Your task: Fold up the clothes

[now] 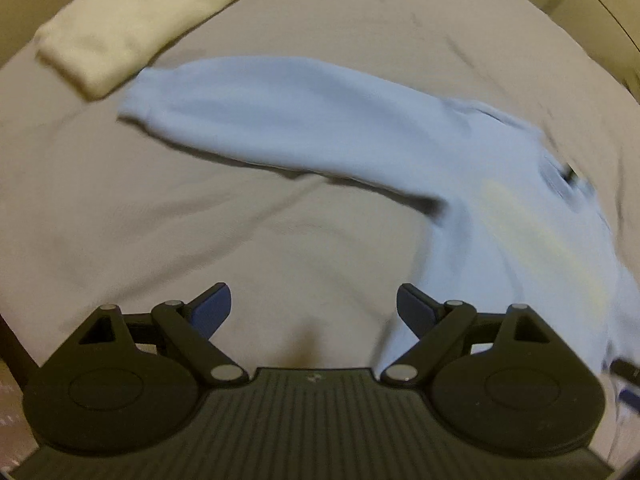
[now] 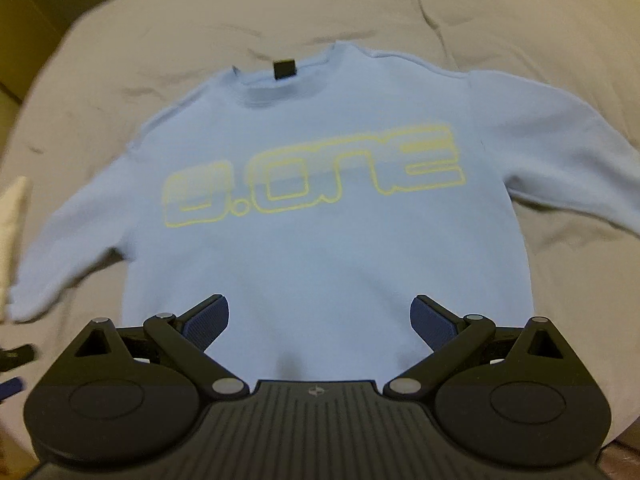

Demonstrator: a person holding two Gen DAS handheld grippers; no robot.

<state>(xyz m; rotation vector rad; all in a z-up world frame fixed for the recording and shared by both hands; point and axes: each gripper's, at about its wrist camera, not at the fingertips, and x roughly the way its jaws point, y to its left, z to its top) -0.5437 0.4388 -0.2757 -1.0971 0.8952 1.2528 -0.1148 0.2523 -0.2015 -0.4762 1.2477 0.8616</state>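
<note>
Pale blue fleece lies spread face up on the bed: the sweatshirt [image 2: 320,208] is flat, its yellow outlined lettering [image 2: 316,176] readable across the chest, the collar with its dark neck tag [image 2: 284,69] at 12 o'clock in the right wrist view and the hem toward 6 o'clock, just beneath the camera. Both sleeves are stretched outward, one toward 8 o'clock and the other toward 3 o'clock, and no part of the body is turned over itself, so the folding of this garment appears not yet begun; the laying-out and smoothing look done, and the sleeve folds and body folds are all left. A cream folded cloth [image 1: 132,28] sits at 10 o'clock in the left wrist view, near the cuff of the outstretched sleeve [image 1: 280,120] but apart from it, which suggests one item may already be finished. The right tongs [image 2: 320,328] hang over the lower hem with the jaws spread wide and nothing between them. The left tongs [image 1: 314,312] are likewise released, poised over bare bedding beside the garment's side seam, gripping nothing. The surface is a grey-beige bedsheet [image 1: 120,220], soft and lightly wrinkled, likely to drag with the fleece when it is pulled. Around the bed the room is dim and blurred; a pale wall or cabinet [image 2: 60,8] shows at 11 o'clock.
</note>
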